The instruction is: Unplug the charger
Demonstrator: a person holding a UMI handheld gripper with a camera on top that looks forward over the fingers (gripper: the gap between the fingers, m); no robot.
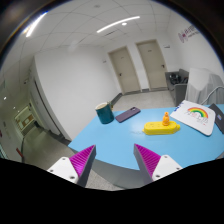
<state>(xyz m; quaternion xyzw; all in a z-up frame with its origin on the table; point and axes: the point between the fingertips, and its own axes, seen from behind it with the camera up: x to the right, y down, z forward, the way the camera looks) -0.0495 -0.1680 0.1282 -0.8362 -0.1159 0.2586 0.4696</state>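
My gripper [114,162] is open, with its two magenta pads [84,158] apart and nothing between them. It hovers over the near edge of a light blue table [120,138]. No charger, plug or socket shows in this view. Beyond the fingers on the table stand a dark teal cup [104,113], a flat purple object [127,115] and a yellow toy boat [160,126].
A white card with a rainbow picture [195,115] lies at the table's far right. Behind the table are white walls, two closed doors [122,70], and a corridor at the left [25,125]. A dark appliance stands by the right wall [178,78].
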